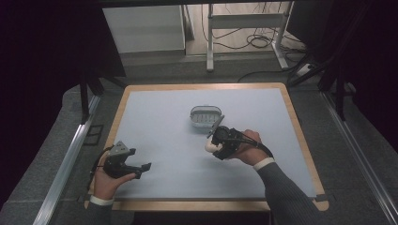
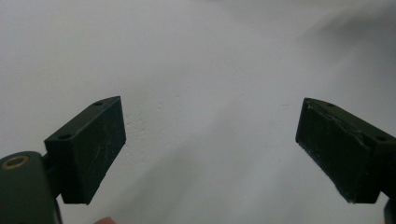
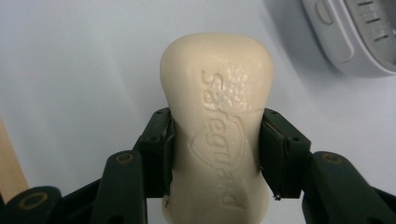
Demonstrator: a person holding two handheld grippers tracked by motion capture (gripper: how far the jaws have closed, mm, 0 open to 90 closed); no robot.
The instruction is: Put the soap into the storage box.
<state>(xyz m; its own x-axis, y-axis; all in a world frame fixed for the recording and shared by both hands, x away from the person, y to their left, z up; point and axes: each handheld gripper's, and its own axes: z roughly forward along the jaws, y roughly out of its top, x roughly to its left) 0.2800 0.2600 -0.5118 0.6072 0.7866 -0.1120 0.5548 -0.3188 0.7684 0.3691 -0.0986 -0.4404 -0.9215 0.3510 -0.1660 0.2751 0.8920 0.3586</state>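
Cream-coloured and embossed with a brand name, a soap bar sits clamped between the jaws of the right tool, the pads pressing its narrowed waist from both sides. In the high view the right tool is held a little right of the middle of the pale blue surface, and the soap pokes out at its lower left end, just over the mat.

Just beyond it stands a small white tray with a slotted floor (a soap dish, by the look of it); its rim shows in the upper right corner of the right gripper view, near the soap but apart from it.

The left tool lies low near the front left corner of the surface, cradled in the person's left hand. Its jaws stand wide apart with nothing between them, and the left gripper view has only bare mat in the gap.
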